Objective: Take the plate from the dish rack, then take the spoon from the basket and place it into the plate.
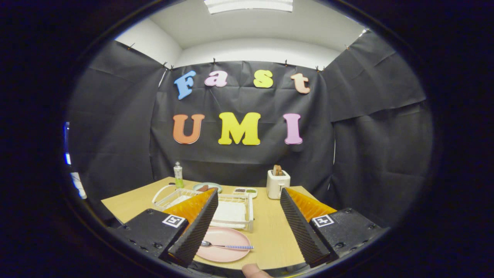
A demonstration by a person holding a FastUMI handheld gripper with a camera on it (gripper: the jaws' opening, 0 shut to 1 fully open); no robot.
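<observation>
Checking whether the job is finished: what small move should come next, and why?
Probably just back the gripper away. The spoon already lies in the pink plate on the table before the dish rack, and the fingers stand open, holding nothing.

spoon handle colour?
Blue-and-white check on the spoon handle; bowl silver. It lies on the pink plate, gripper view.

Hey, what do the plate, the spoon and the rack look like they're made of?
Plate: pink, smooth matte, probably plastic or glazed ceramic; hard to tell. Spoon, lying in the plate: shiny metal bowl, while its handle looks patterned, maybe coated. Rack: white, thin bars, likely coated wire or plastic. The open gripper holds nothing.
</observation>
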